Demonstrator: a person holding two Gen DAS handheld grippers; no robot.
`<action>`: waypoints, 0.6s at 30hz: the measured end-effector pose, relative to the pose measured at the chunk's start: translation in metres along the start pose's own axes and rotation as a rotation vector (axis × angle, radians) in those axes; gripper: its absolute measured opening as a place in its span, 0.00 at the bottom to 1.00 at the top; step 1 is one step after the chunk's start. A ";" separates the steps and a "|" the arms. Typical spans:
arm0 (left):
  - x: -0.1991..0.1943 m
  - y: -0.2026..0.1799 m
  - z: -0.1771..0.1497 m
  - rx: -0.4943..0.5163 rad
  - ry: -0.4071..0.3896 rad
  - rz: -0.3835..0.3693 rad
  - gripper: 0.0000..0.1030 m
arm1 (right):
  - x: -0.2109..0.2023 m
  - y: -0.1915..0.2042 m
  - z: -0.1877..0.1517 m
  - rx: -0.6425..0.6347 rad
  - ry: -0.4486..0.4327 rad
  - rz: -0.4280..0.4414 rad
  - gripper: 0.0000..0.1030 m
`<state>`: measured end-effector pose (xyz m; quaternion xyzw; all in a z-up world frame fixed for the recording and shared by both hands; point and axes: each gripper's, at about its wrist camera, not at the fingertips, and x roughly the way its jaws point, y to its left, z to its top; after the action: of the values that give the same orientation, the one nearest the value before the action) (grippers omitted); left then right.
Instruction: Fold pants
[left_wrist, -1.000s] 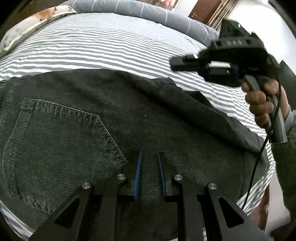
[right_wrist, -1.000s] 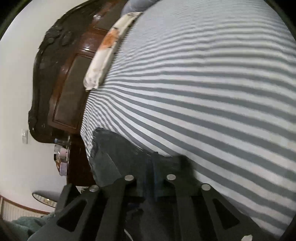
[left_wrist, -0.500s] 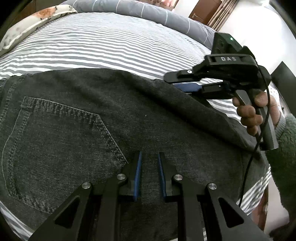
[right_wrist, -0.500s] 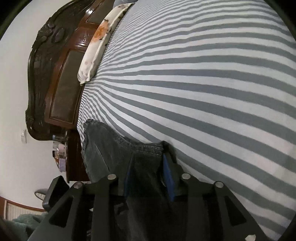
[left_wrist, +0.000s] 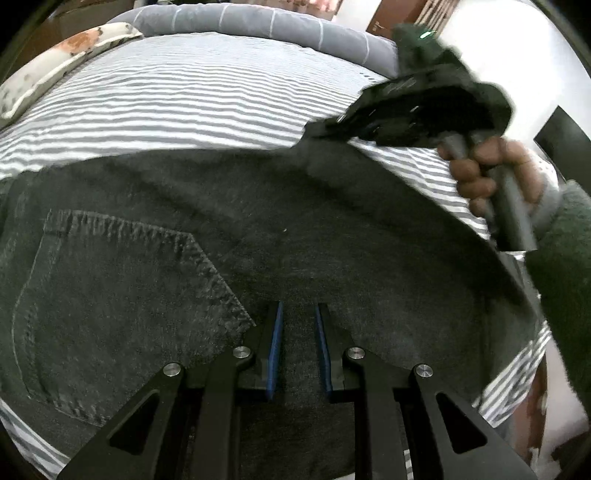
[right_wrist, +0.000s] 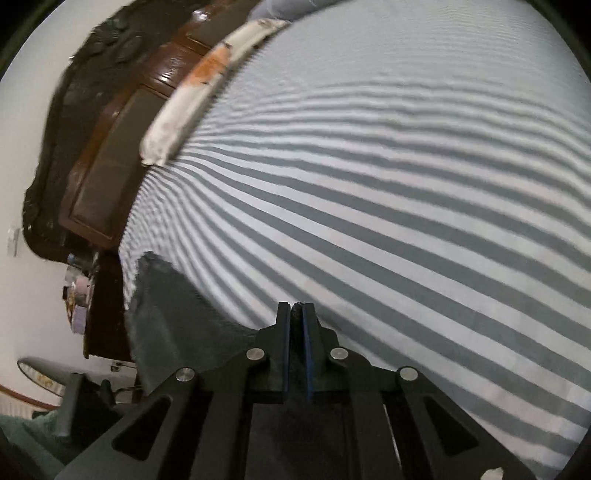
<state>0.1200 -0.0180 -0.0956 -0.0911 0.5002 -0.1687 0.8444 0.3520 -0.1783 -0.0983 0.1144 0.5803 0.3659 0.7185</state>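
Denim pants (left_wrist: 229, 236) edge pinched in right claw (right_wrist: 296, 314) — left claw (left_wrist: 298, 314) apart above them

The right tongs (left_wrist: 332, 127) are smeared by motion blur in the left wrist view, so their tips and the pinched pants (left_wrist: 258, 236) edge cannot be separated there. The pants are cut off by the left and lower frame edges in that view, and in the right wrist view most of the cloth is hidden beneath the tongs' body. Small items on the nightstand (right_wrist: 79, 291) beside the headboard (right_wrist: 92, 166) are too small and blurred to be identified.
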 end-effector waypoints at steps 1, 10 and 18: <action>-0.002 -0.001 0.003 0.000 -0.004 -0.016 0.18 | 0.002 -0.003 -0.001 0.007 0.002 0.003 0.07; 0.015 -0.008 0.060 -0.002 -0.063 -0.083 0.18 | -0.020 -0.017 0.016 0.073 -0.013 0.055 0.09; 0.048 0.007 0.067 -0.028 -0.003 -0.028 0.18 | -0.031 -0.023 -0.015 0.048 0.065 0.066 0.28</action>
<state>0.2009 -0.0304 -0.1046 -0.1102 0.4997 -0.1733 0.8415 0.3457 -0.2191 -0.0927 0.1387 0.6078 0.3790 0.6839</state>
